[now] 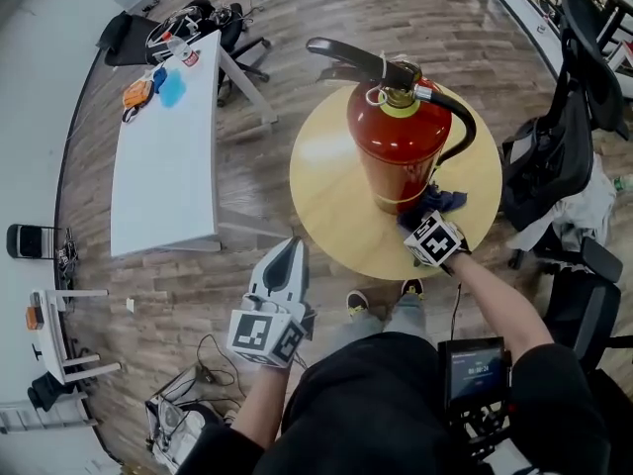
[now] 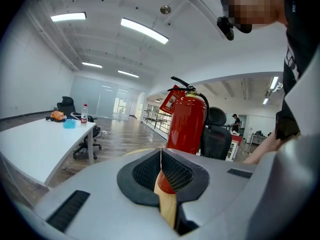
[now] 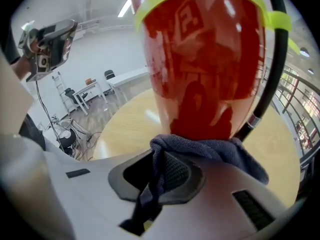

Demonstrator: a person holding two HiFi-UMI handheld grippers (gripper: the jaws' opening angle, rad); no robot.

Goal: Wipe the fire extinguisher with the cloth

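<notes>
Left gripper (image 1: pixel 288 253), jaws closed together and empty, is held off the near-left edge of the round wooden tabletop (image 1: pixel 326 201). Right gripper (image 3: pixel 159 164) is clamped on the blue cloth (image 3: pixel 215 151), which is pressed against the lower body of the red fire extinguisher (image 1: pixel 396 142) standing upright on the tabletop.

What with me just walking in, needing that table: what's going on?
A person holds a hand-held gripper in each hand. The right hand-held gripper is shut on a blue cloth held against the lower part of the red fire extinguisher on the round table. The left hand-held gripper is shut, empty, off the table.
</notes>
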